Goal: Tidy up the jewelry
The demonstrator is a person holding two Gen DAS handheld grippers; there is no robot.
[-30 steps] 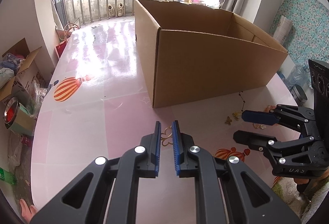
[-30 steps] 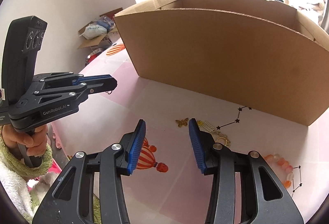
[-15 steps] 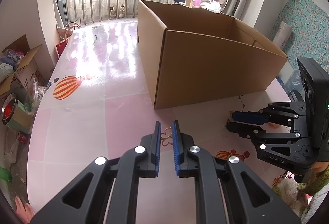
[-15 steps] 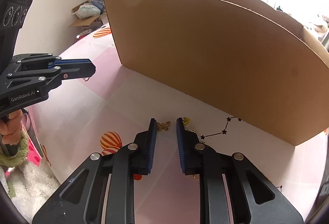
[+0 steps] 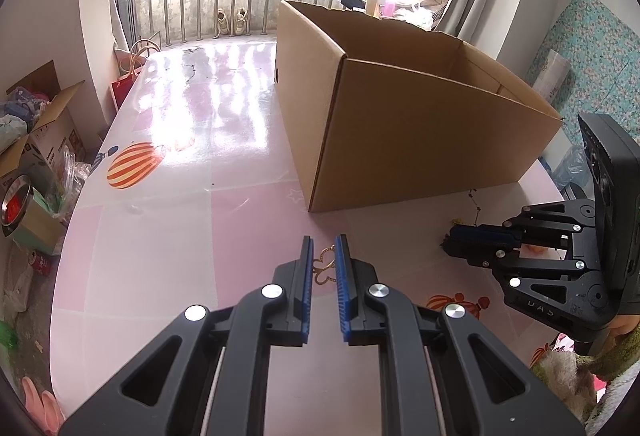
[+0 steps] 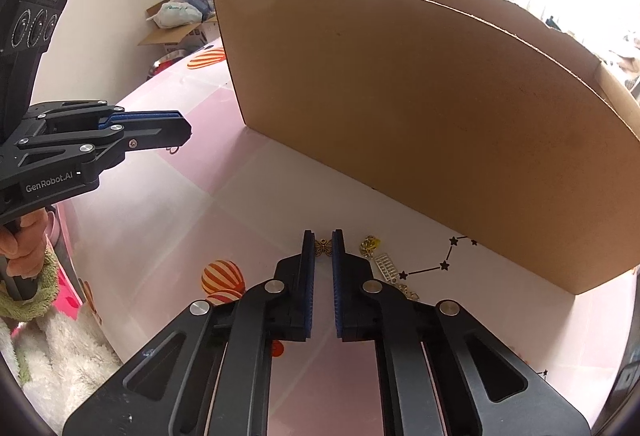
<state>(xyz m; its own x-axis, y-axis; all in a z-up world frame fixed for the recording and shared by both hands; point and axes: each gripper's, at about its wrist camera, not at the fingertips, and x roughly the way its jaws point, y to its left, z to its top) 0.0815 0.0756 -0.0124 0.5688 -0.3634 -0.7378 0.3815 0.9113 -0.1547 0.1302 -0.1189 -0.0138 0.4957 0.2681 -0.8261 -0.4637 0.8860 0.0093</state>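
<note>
A: The right gripper [image 6: 323,248] is seen with its jaws drawn nearly together around a small gold butterfly charm [image 6: 323,247]; they have just been closing, and the charm sits between the very tips. Whether the pads already bite on it cannot be told.

B: Where is the charm placed?

A: It is laid flat on the desk [image 6: 248,204], directly ahead of the right gripper, with its wings spread across the gap from pad to pad. Just beside it, toward the box, a gold chain piece [image 6: 370,243] and a pale clasp [image 6: 386,266] are found; beyond them, a black star necklace [image 6: 444,265] is strung out along the foot of the cardboard box [image 6: 420,116].

B: And the left gripper?

A: The left gripper [image 5: 323,256] is held well apart from that cluster, its jaws drawn close. A thin gold ring-like piece [image 5: 326,266] is seen between its fingers; a grip on it is likely, not certain.

B: So which hand is favoured?

A: The right is judged nearer; a straight lift toward the box is called for, if the pinch is secure.
</note>
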